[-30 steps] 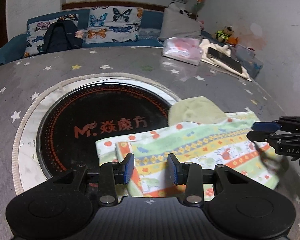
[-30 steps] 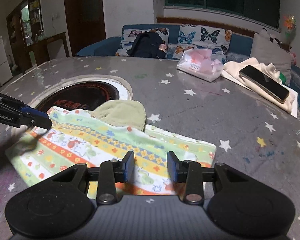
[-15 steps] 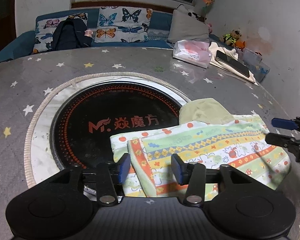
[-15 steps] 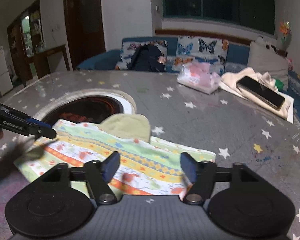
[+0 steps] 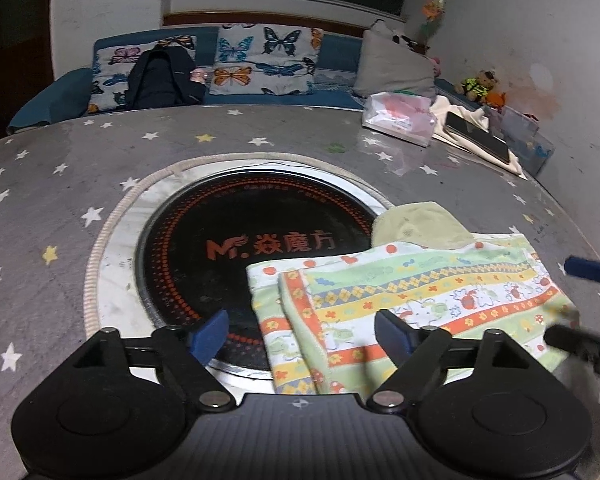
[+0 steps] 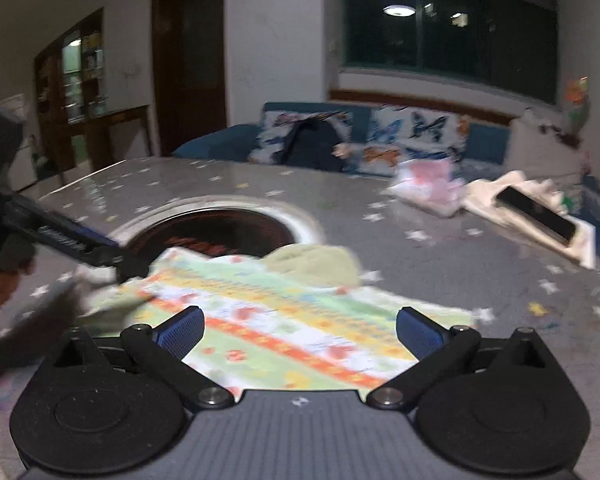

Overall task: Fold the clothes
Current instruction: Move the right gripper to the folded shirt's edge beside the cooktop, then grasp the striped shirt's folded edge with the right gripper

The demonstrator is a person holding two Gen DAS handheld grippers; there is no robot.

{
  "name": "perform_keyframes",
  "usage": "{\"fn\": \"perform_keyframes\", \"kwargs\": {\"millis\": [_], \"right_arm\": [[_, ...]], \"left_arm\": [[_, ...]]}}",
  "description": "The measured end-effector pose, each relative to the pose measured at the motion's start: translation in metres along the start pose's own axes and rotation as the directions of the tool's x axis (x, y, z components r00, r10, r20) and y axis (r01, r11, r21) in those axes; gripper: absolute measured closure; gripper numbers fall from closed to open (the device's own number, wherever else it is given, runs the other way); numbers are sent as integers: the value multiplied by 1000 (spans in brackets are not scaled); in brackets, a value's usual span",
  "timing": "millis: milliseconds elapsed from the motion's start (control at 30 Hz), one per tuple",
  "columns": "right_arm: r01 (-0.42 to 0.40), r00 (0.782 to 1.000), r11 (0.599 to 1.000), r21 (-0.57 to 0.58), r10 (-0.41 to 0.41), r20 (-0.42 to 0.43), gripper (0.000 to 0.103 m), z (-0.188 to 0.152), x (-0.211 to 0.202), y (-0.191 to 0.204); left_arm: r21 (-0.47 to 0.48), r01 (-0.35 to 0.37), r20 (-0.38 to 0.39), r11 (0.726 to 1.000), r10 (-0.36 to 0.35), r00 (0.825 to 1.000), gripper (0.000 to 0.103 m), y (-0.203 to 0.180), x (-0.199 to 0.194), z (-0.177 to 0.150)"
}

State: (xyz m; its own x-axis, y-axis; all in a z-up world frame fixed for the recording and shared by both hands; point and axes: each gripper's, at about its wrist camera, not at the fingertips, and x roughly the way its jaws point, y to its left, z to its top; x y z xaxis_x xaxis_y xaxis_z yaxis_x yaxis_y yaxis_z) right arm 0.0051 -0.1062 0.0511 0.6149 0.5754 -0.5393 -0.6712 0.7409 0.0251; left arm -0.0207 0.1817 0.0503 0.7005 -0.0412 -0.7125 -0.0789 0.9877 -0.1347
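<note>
Garment: a striped printed cloth, folded, is laid flat on the star-patterned table, long axis 9 to 3 o'clock.
Left gripper: jaws apart, empty, cloth edge at 12 o'clock.
Right gripper: spread wide, empty, cloth at 12 o'clock.
Neighbours: green hat touching at 12; induction plate partly overlapped.
Obstruction: none is seen.

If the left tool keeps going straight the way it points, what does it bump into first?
Probably the colourful striped cloth: the left tool is open, and the cloth's near edge lies right ahead between its fingers. Depth is unclear.
</note>
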Motion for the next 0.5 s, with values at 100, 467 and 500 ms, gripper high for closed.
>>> {"fn": "perform_keyframes", "kwargs": {"millis": [100,467,500], "right_arm": [[-57,998,996,-65,55,-31,4,1,5,21],[-247,966,908,-340,203,-161,33,2,33,112],[-253,964,899,-357,205,-167,35,2,36,118]], "left_arm": [[-26,-8,4,1000,8,1000,15,7,-4,-1],[-111,-21,-7,994,20,1000,6,27,-8,-4],[-120,-17,-8,993,16,1000,6,28,-8,-4]]}}
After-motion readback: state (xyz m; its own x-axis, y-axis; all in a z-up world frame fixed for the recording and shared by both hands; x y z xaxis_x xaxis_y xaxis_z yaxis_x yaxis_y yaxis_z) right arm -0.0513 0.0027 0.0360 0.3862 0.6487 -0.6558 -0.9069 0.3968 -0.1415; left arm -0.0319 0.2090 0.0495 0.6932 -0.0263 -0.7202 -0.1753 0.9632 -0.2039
